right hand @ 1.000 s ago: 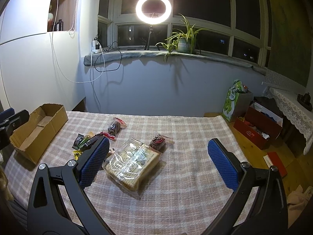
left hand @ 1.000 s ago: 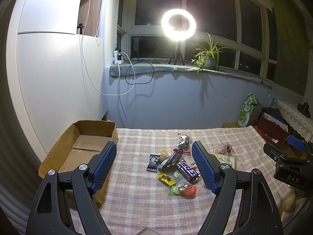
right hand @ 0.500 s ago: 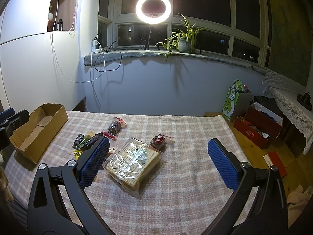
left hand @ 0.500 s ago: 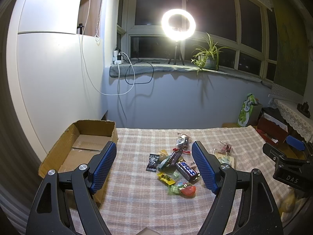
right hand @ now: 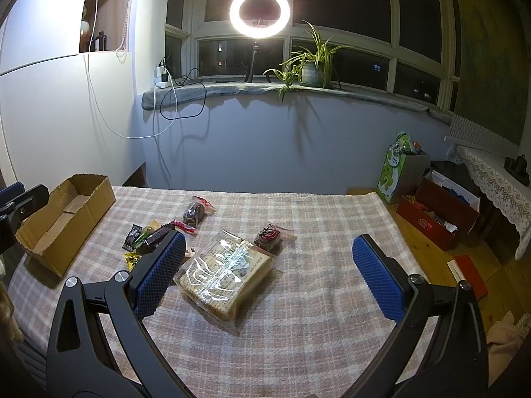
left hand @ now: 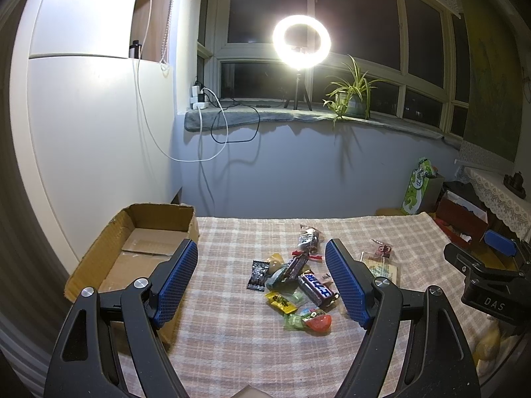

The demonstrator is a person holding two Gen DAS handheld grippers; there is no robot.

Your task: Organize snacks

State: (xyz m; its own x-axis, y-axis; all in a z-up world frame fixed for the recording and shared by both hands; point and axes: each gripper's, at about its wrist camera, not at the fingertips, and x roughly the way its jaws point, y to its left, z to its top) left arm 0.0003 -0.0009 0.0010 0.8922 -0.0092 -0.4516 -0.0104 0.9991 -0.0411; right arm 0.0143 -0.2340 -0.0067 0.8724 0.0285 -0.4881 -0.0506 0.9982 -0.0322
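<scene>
Left hand-held gripper (left hand: 262, 278) jaws wide apart, empty, above the bench (left hand: 232, 331); small snack pile (left hand: 295, 285) between its fingers, cardboard box (left hand: 132, 252) at bench's left edge. Right hand-held gripper (right hand: 265, 265) also spread, empty, over clear-wrapped cracker pack (right hand: 225, 275); two dark snack bags (right hand: 270, 237) beyond.

Both views are lit mainly by a ring light (left hand: 301, 41) glaring at upper centre against black windows, while the plaid tabletop (right hand: 298, 315) is left dim, cable shadows are cast on the wall, and edges are bowed and vignetted.
</scene>
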